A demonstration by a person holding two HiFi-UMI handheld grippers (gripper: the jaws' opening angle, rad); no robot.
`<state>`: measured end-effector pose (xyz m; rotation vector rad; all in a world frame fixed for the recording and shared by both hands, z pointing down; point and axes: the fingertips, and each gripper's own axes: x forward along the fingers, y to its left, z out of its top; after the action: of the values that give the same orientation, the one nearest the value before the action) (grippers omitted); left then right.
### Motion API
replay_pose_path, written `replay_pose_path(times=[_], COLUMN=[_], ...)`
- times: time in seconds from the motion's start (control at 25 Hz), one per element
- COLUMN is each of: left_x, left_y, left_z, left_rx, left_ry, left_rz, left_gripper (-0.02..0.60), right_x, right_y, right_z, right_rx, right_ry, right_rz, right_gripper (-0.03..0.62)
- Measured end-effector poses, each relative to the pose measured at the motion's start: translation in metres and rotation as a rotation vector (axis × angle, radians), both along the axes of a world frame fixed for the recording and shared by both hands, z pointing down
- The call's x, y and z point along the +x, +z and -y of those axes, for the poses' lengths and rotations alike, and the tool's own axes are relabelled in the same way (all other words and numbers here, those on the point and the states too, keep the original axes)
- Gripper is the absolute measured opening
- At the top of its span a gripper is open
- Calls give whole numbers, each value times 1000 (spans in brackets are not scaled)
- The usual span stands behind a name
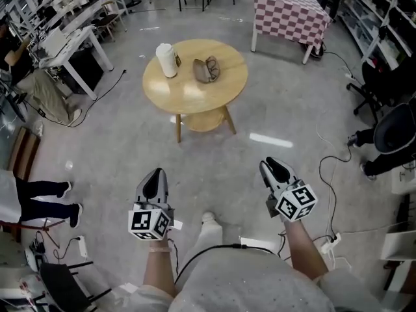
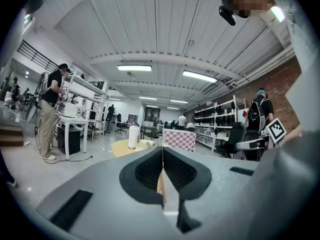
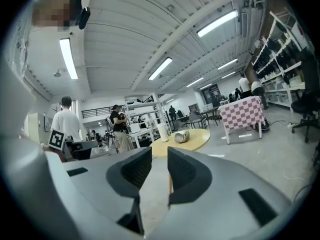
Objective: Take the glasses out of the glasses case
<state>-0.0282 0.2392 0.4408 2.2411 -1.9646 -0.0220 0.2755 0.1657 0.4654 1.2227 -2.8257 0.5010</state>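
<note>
One grey-brown glasses case (image 1: 207, 70), rounded, soft-looking, lies on a round pale wooden table (image 1: 195, 96) near a tall white bottle (image 1: 167, 60). Both grippers are well apart from the table. Left gripper (image 1: 155, 182): ribbed dark pads pressed together, empty. Right gripper (image 1: 273, 168): pads spread, nothing between.

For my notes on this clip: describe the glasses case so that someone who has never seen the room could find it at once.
Find the round wooden table in the middle of the open floor. Only two things are on it. The glasses case is the low, grey-brown, rounded one on the right in the head view, next to the tall white container.
</note>
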Motion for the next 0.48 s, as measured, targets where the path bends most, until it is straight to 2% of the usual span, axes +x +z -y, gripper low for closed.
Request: replay_pose_path(times=[0.48], left_x=[-57], left_y=[7], left_z=[72], left_rx=[-2], left_ry=[65], left_rz=[-9], left_gripper=[6], right_x=[-49], right_y=[9], right_z=[53], right_rx=[-25], right_ry=[80], right_rz=[11], right_gripper=[104])
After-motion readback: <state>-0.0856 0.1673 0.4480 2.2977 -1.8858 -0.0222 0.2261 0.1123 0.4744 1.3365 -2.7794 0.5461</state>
